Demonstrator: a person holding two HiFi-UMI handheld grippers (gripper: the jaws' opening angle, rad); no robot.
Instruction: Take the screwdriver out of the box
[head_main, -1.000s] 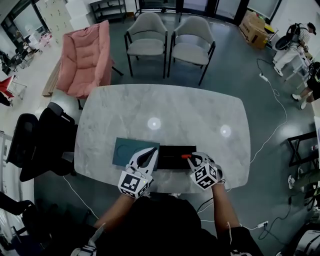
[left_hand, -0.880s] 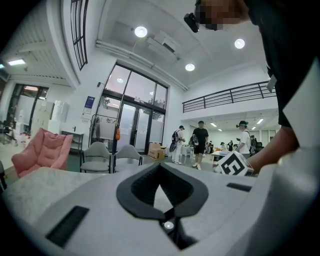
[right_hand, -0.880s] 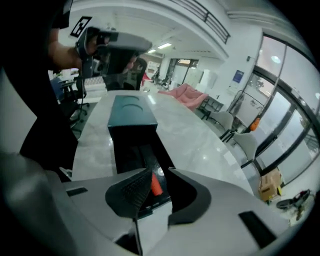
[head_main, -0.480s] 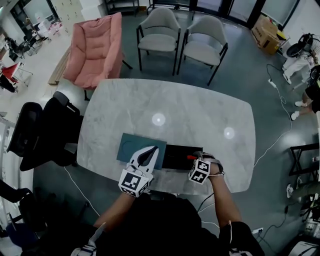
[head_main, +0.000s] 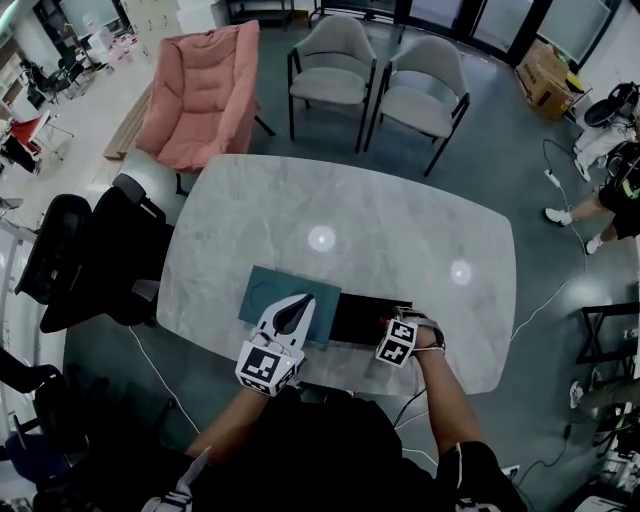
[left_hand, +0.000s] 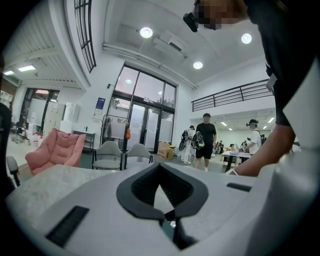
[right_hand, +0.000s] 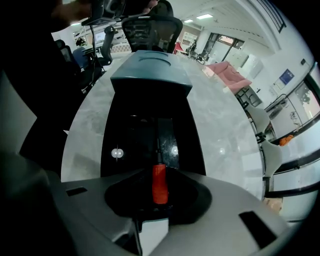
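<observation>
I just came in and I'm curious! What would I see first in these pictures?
The bright orange screwdriver handle stands out, in the open black box at the near edge of the marble table. The right gripper points down over it; its fingers have just been closing, the handle between them. A pink armchair sits beyond the table's far left corner.

Screwdriver (right_hand: 159, 183) tip indistinct in box (right_hand: 129, 125)

Screwdriver (right_hand: 159, 182), red handle, dark shaft, lies flat inside the open black box (right_hand: 125, 135), lengthwise, handle at its right end; box sits on marble table (head_main: 400, 230) near front edge, teal lid (head_main: 280, 292) just beside its left end
</observation>
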